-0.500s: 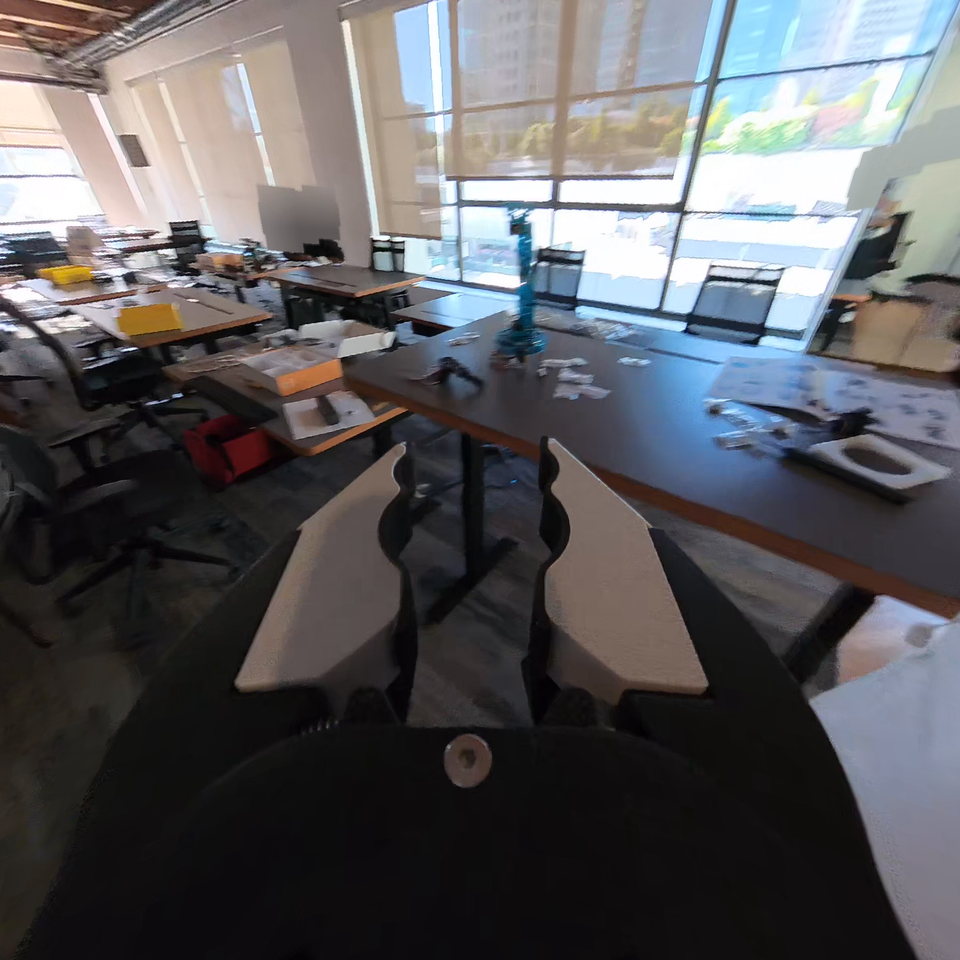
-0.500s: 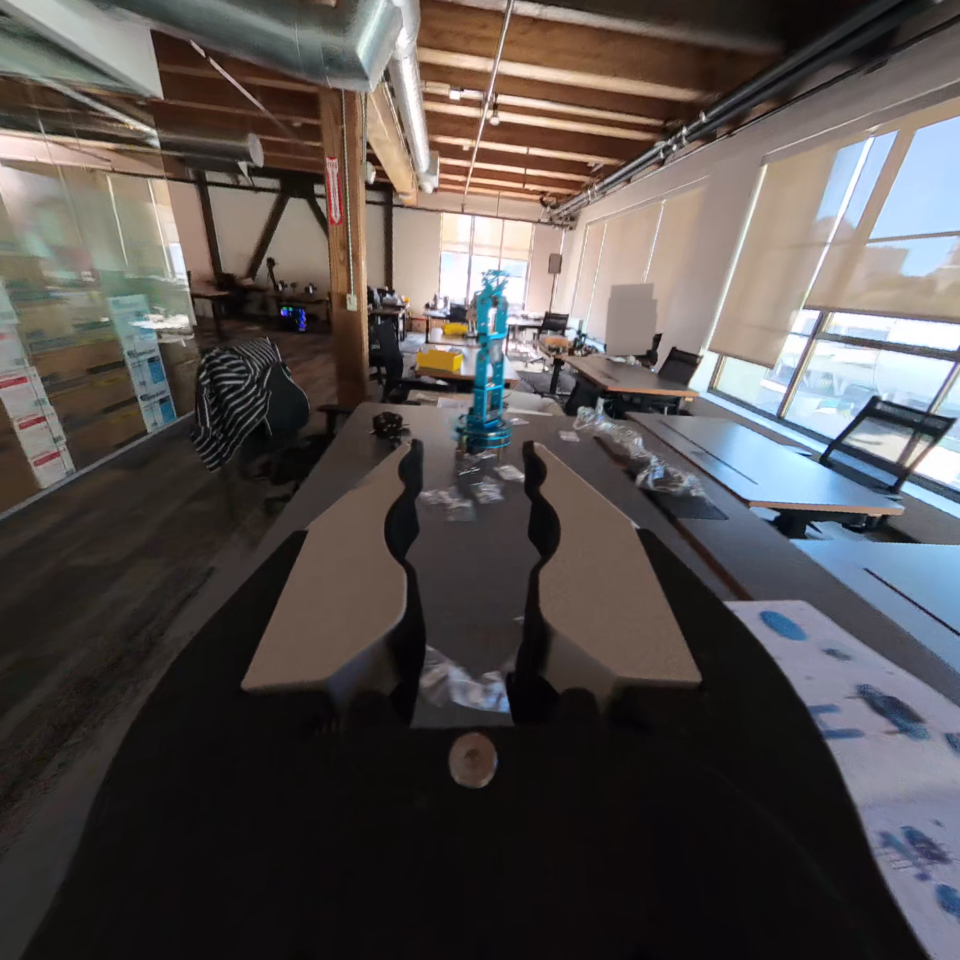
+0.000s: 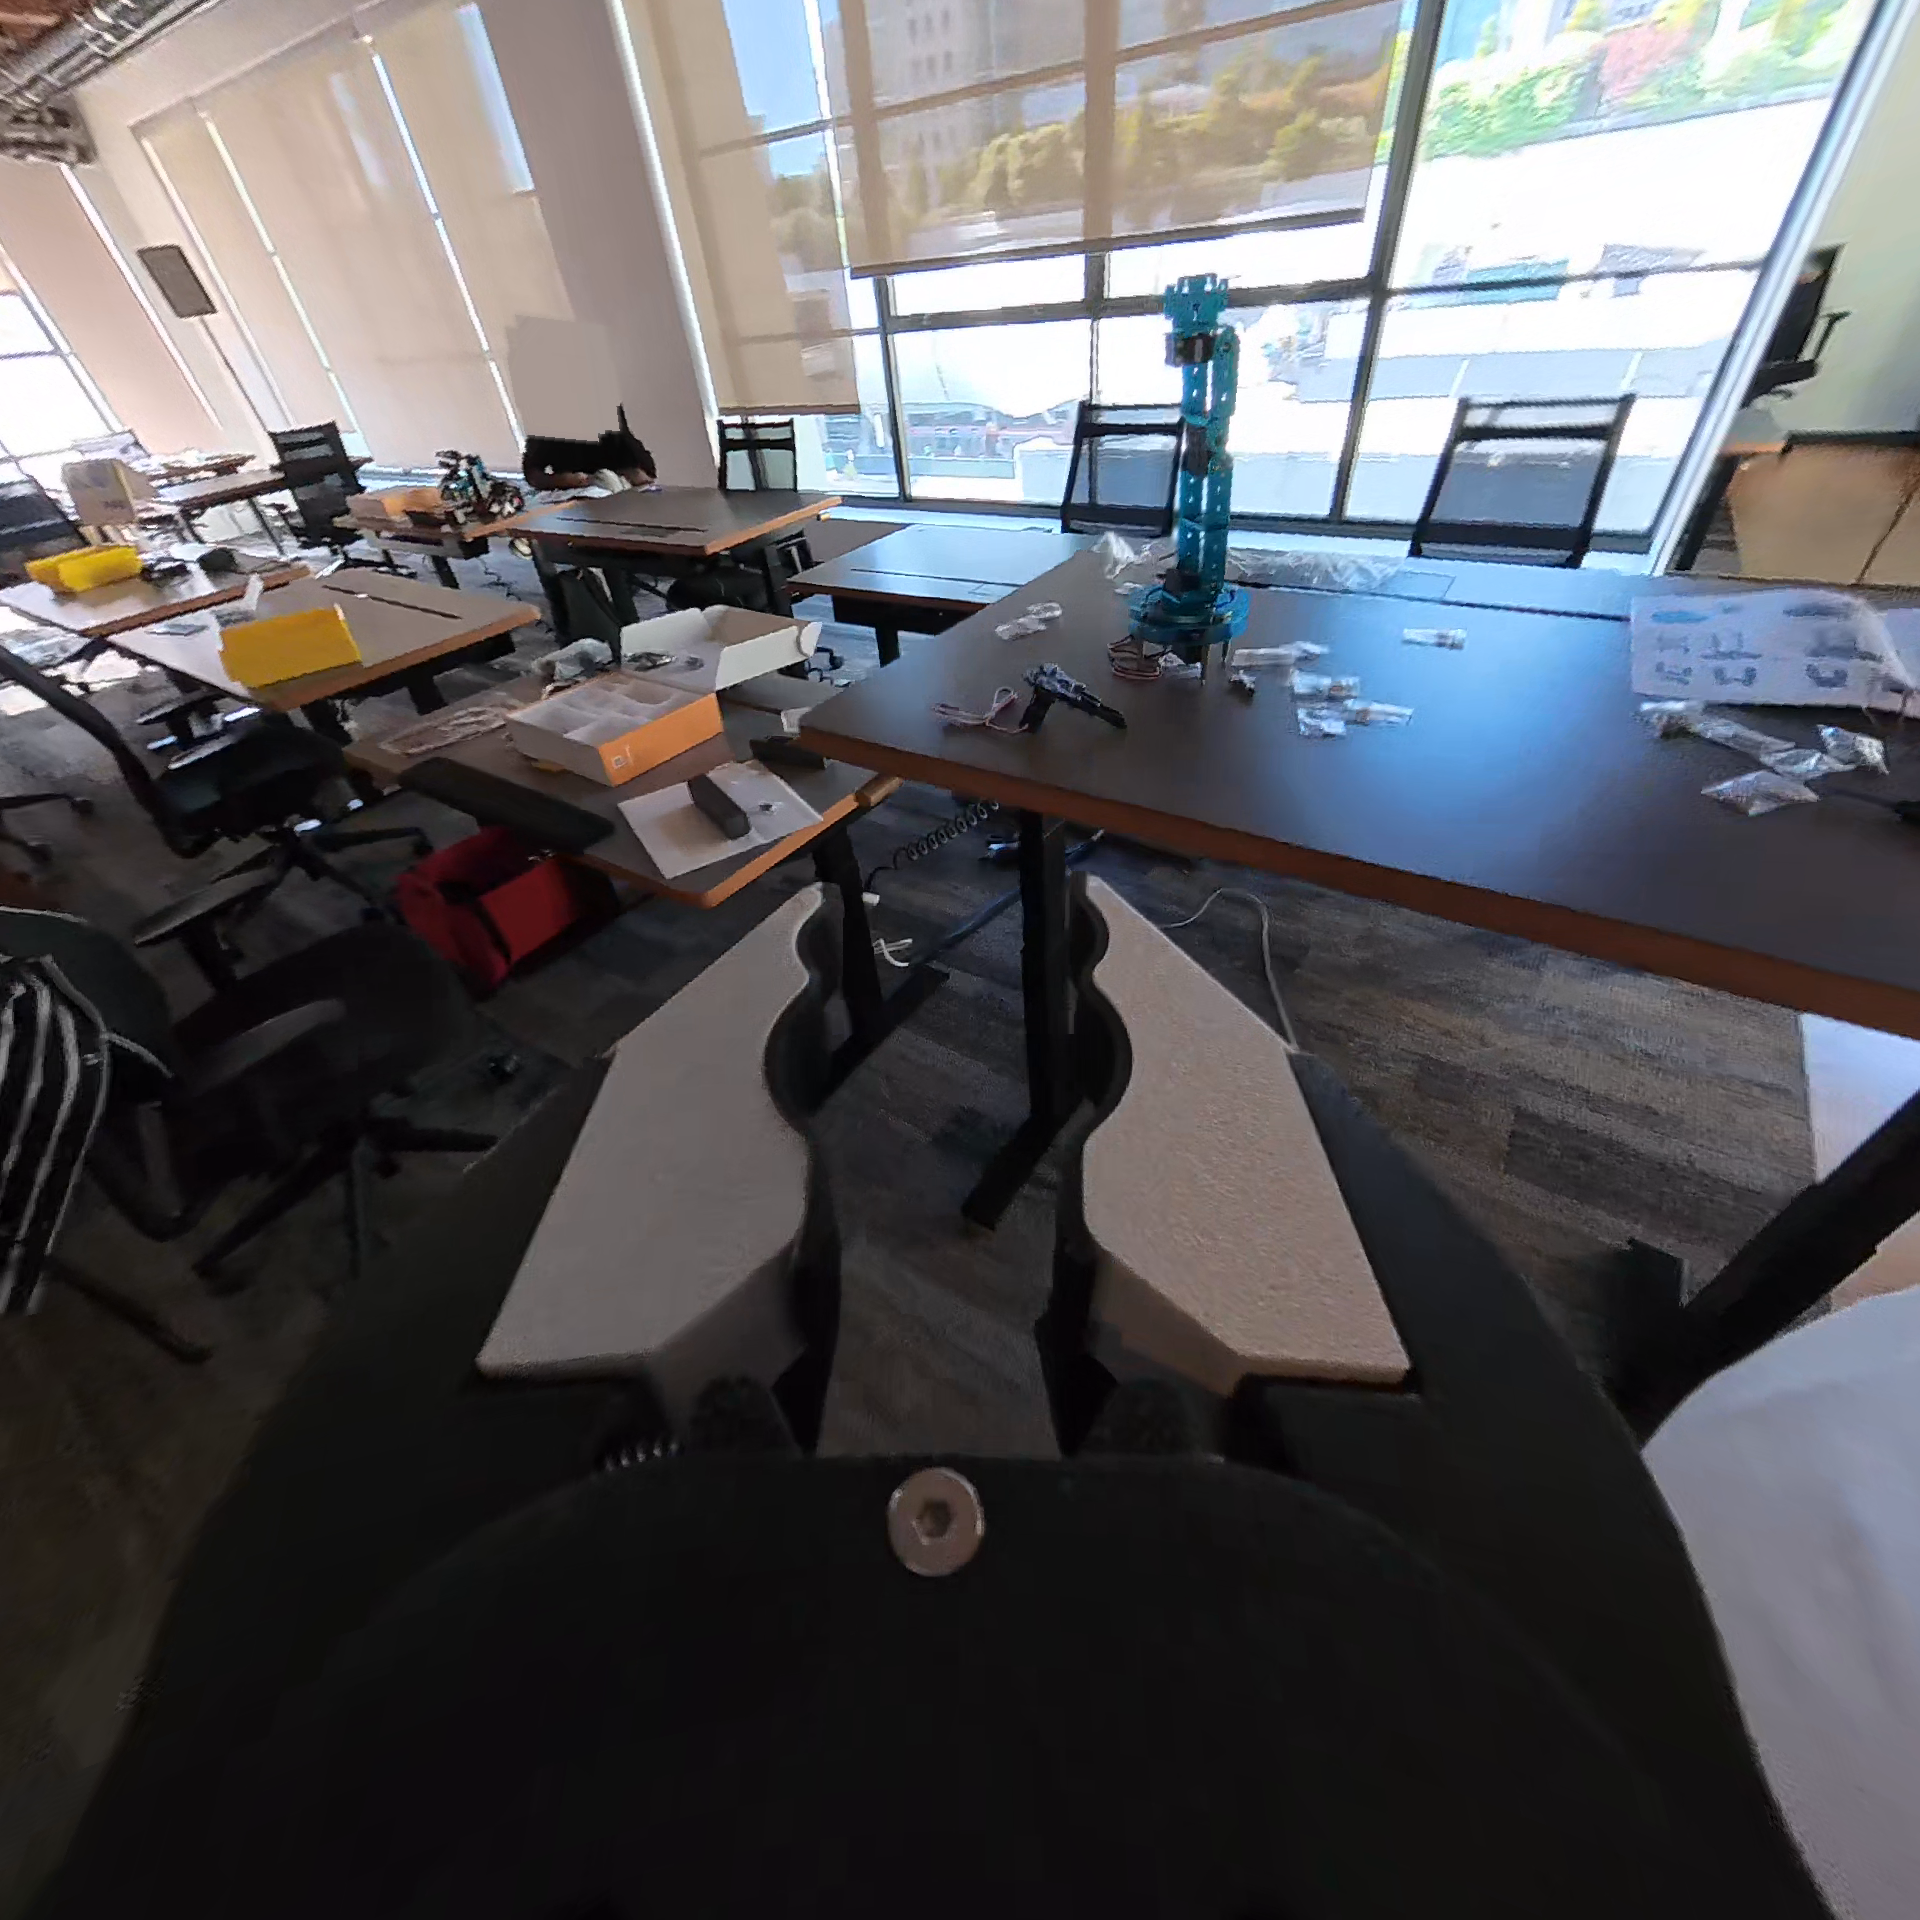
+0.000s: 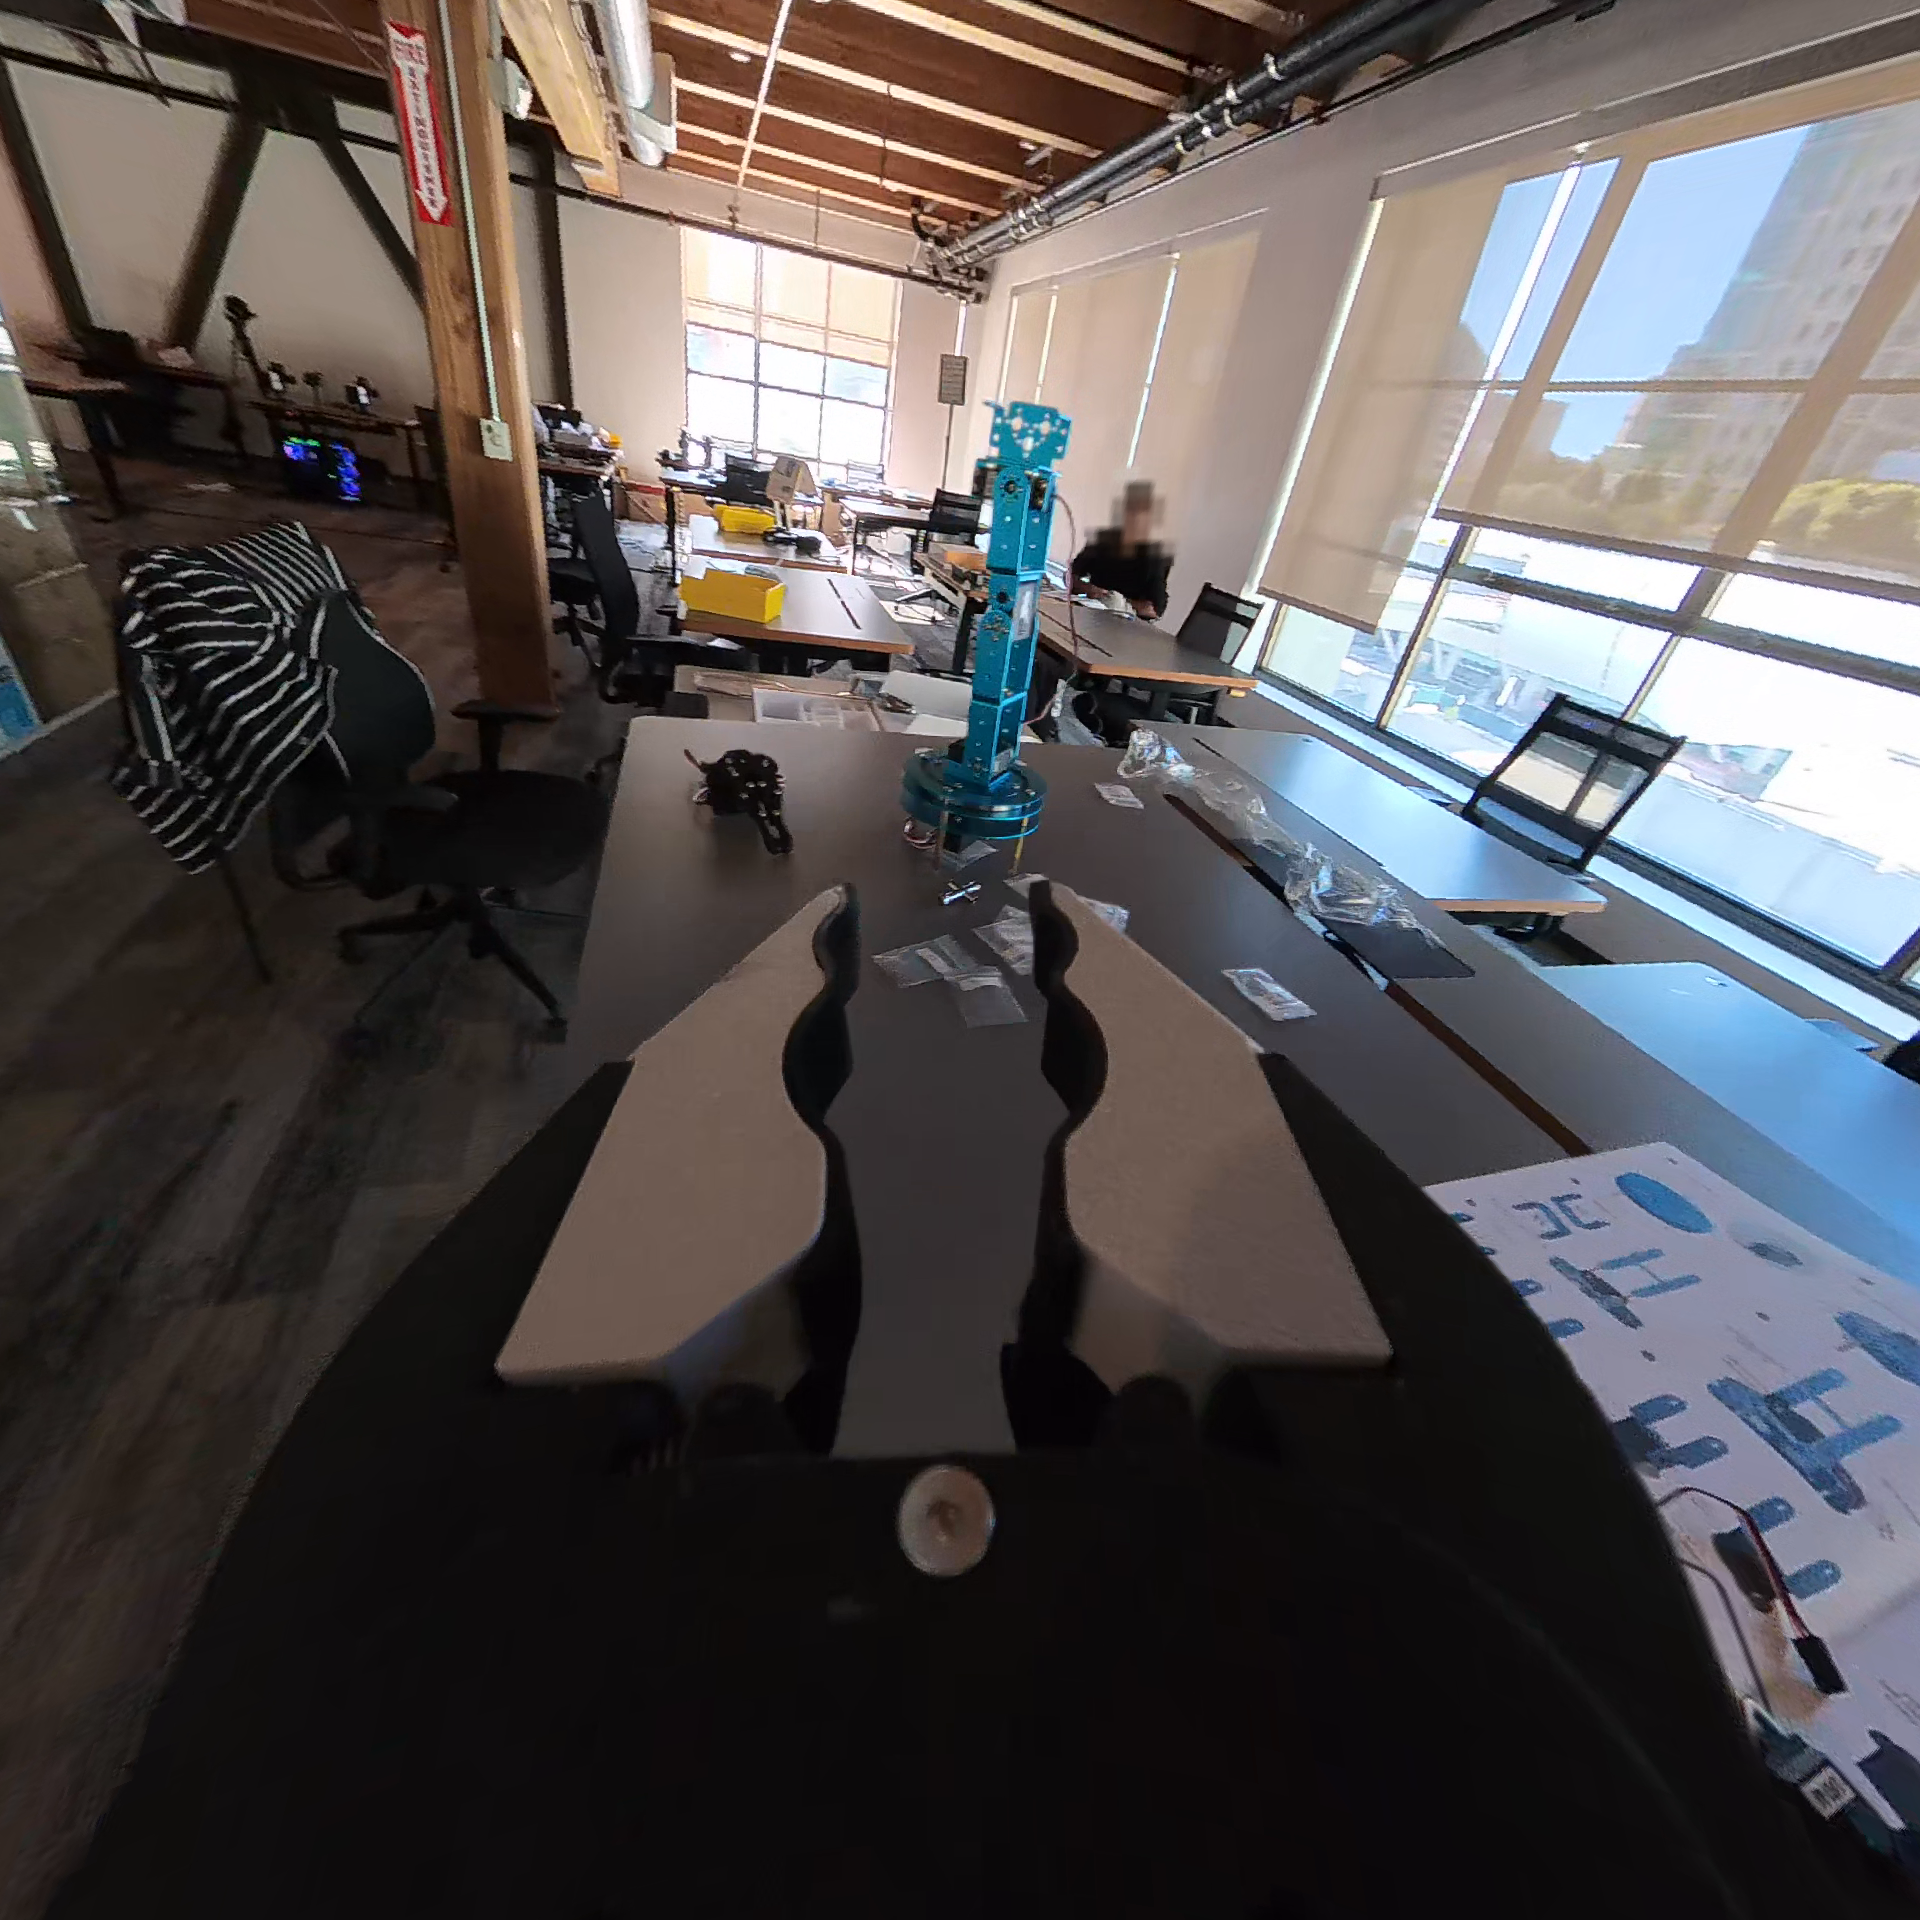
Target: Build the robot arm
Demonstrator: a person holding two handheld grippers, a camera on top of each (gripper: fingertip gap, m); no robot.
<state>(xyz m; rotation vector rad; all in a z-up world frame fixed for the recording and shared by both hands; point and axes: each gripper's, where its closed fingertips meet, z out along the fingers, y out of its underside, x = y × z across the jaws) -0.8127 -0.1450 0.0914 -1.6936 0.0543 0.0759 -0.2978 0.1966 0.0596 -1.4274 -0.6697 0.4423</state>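
My left gripper (image 3: 948,914) is open and empty, held over the carpet short of the dark table (image 3: 1455,821). My right gripper (image 4: 943,904) is open and empty, low over the same table (image 4: 914,1122). A blue robot arm kit (image 3: 1195,499) stands upright on a round base at the table's far end; it also shows in the right wrist view (image 4: 1000,644). A black gripper part with wires (image 3: 1060,698) lies left of it, also seen from the right wrist (image 4: 743,788). Several small clear parts bags (image 4: 961,971) lie just beyond my right fingertips.
A printed instruction sheet (image 4: 1714,1382) with a wired servo (image 4: 1766,1600) lies at my right. Crumpled clear plastic (image 4: 1288,842) runs along the table's right. An office chair with a striped garment (image 4: 239,675) stands left. A lower desk holds an orange-sided box (image 3: 613,732); a red bag (image 3: 488,904) sits under it. The gap from one gripper's tips to the other's is roughly 60 cm.
Both views have shifted: the left gripper has swung so the table and blue arm sit farther right and higher; the right gripper has moved forward along the table past a plastic bag.
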